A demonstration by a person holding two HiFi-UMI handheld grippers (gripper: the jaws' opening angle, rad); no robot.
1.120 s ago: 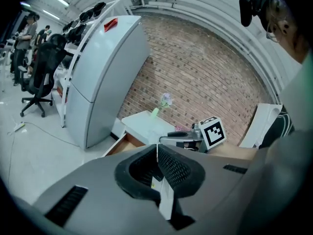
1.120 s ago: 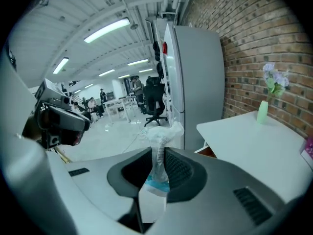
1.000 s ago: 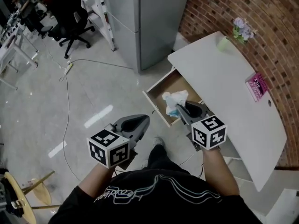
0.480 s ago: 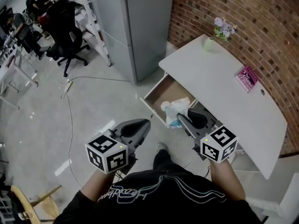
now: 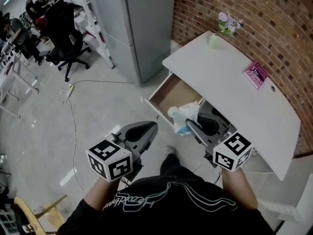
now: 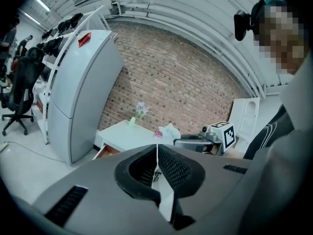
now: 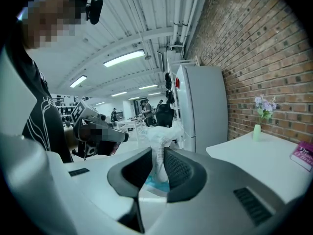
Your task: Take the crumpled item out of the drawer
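Observation:
My right gripper (image 5: 190, 125) is shut on the crumpled white and blue item (image 5: 183, 115), which hangs over the near end of the open wooden drawer (image 5: 168, 93) of the white desk (image 5: 230, 84). In the right gripper view the crumpled item (image 7: 161, 140) is pinched between the jaws of the right gripper (image 7: 157, 154) and bulges out above them. My left gripper (image 5: 150, 127) hovers over the floor to the left of the drawer. Its jaws are shut with nothing between them, as the left gripper view shows for the left gripper (image 6: 156, 150).
A tall grey cabinet (image 5: 139, 23) stands left of the desk against a brick wall (image 5: 274, 18). On the desk are a vase of flowers (image 5: 222, 26) and a pink book (image 5: 255, 75). An office chair (image 5: 63, 33), a floor cable (image 5: 73, 126) and a wooden stool (image 5: 34, 212) lie to the left.
The right gripper, still shut on the crumpled item, has drawn back a little toward me from the drawer. The left gripper keeps its place; the head view has shifted.

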